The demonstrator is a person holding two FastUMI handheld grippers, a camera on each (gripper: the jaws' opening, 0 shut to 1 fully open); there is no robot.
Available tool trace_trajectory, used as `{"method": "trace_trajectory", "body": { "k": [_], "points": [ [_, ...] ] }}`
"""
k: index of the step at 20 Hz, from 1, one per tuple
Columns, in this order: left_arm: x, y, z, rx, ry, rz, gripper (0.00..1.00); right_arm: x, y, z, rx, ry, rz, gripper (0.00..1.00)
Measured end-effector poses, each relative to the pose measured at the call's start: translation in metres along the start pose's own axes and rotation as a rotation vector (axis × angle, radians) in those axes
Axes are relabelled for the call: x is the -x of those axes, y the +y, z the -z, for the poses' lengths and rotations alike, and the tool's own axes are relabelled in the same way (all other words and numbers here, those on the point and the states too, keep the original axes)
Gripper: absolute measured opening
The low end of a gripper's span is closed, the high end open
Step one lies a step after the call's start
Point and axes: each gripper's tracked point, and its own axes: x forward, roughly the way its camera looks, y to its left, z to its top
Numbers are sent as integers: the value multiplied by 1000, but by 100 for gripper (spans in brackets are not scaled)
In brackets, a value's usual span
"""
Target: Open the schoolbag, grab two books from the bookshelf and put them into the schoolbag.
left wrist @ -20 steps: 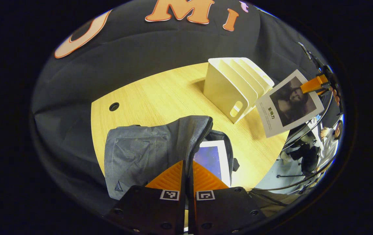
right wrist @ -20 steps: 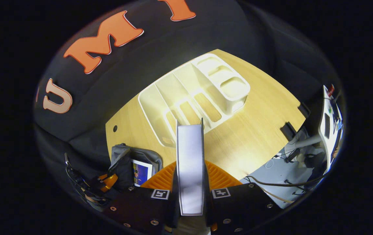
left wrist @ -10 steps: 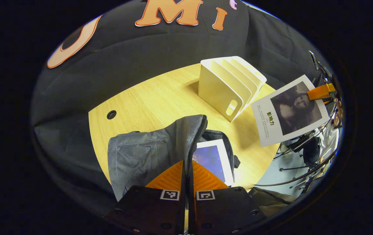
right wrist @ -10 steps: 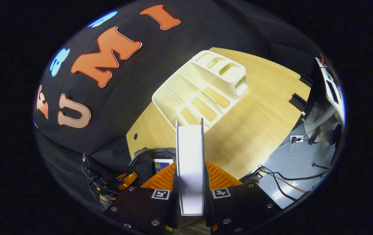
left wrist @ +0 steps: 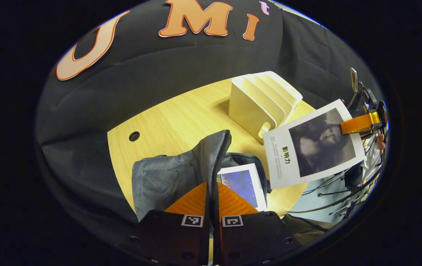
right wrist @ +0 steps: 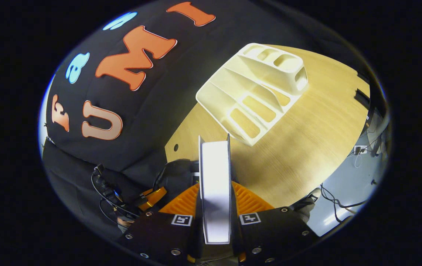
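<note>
Left gripper (left wrist: 213, 192), orange fingers closed on the zippered edge of a grey schoolbag's (left wrist: 166, 177) raised flap. Inside the open bag lies a blue-covered book (left wrist: 242, 183). Beyond, a white bookshelf (left wrist: 262, 101) stands on the wooden table (left wrist: 174, 118). At right, another gripper (left wrist: 358, 123) holds a portrait-covered book (left wrist: 312, 144) above the bag.

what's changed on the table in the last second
The right gripper, clamped on the white book with the dark portrait cover, carried it from beside the cream slotted bookshelf toward the open grey schoolbag. The left gripper stayed shut on the bag's zipper edge.
</note>
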Motion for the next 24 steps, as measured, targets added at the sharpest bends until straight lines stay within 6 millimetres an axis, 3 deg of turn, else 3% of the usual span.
{"method": "trace_trajectory", "body": {
  "k": [11,18,24],
  "points": [
    [9,5,-18,-5,-33,-4,5,-68,18,47,-89,56,-175,32],
    [8,-8,-17,-13,-45,12,5,-116,36,72,-113,83,-267,31],
    [9,-24,-21,-29,-64,28,7,-152,36,92,-194,101,-327,31]
  ]
}}
